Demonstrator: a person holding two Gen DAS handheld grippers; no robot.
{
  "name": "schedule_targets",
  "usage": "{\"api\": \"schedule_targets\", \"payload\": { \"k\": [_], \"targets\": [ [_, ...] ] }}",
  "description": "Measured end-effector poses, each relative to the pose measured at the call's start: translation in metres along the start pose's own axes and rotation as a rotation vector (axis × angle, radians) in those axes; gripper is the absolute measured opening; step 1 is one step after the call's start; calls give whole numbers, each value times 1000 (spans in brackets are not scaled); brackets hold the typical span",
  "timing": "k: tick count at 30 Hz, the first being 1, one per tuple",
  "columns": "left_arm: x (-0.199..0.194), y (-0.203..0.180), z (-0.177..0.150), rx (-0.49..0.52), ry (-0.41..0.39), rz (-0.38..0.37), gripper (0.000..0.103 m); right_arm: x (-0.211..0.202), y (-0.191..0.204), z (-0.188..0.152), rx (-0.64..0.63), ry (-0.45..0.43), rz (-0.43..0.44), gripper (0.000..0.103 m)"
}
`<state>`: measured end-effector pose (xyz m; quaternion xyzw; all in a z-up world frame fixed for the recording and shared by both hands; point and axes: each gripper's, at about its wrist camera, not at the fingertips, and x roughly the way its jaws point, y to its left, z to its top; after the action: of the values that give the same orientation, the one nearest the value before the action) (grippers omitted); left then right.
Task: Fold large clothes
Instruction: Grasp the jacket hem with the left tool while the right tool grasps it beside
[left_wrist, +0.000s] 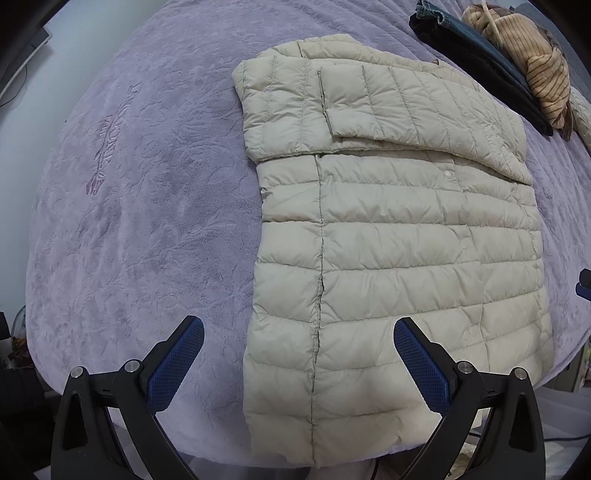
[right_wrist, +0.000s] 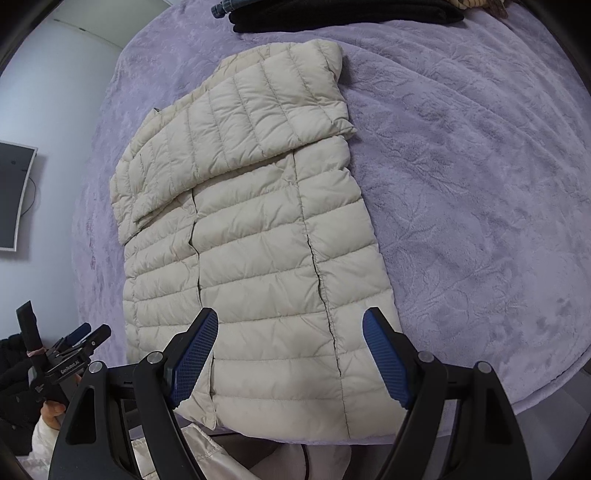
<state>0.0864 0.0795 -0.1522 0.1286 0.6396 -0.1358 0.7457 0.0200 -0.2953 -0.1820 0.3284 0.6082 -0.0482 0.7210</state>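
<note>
Bed: a big purple blanket (left_wrist: 147, 221) with a leafy pattern covers it all. Dark purple letters are stitched into it on one side, too bent to read.
Jacket: a puffy cream jacket (left_wrist: 388, 258) lies flat on the blanket, near the front edge of the bed. Both sleeves are folded across the chest, one on top of the other. Small round snaps run down the front.
Pile: at the far end of the bed sit dark folded clothes (left_wrist: 476, 62), with a brown striped thing (left_wrist: 535, 62) on top.
Wall: a dark flat screen (right_wrist: 14, 195) hangs on the pale wall.
Left claw: the left gripper (left_wrist: 299, 332) hangs over the bottom of the jacket. Its blue pads (left_wrist: 177, 363) are wide apart and hold nothing.
Right claw: the right gripper (right_wrist: 290, 325) hangs over the bottom of the jacket too. Its jaws are wide apart and empty.
Writing: small white letters on the side of the left gripper, seen from the right camera, are too small to read for sure.
Hand: a hand (right_wrist: 53, 408) holds the left gripper from below.
</note>
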Motion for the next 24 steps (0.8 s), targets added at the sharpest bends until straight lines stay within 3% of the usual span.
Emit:
{"api": "schedule_targets", "payload": {
  "k": [5, 16, 24],
  "targets": [
    [22, 12, -15, 0, 68, -62, 103, 16, -19, -10, 25, 67, -24, 83],
    [71, 51, -56, -124, 256, -316, 103, 47, -92, -51, 223, 192, 29, 83],
    [85, 53, -53, -180, 291, -486, 103, 62, -117, -73, 358, 232, 233, 83]
  ]
}}
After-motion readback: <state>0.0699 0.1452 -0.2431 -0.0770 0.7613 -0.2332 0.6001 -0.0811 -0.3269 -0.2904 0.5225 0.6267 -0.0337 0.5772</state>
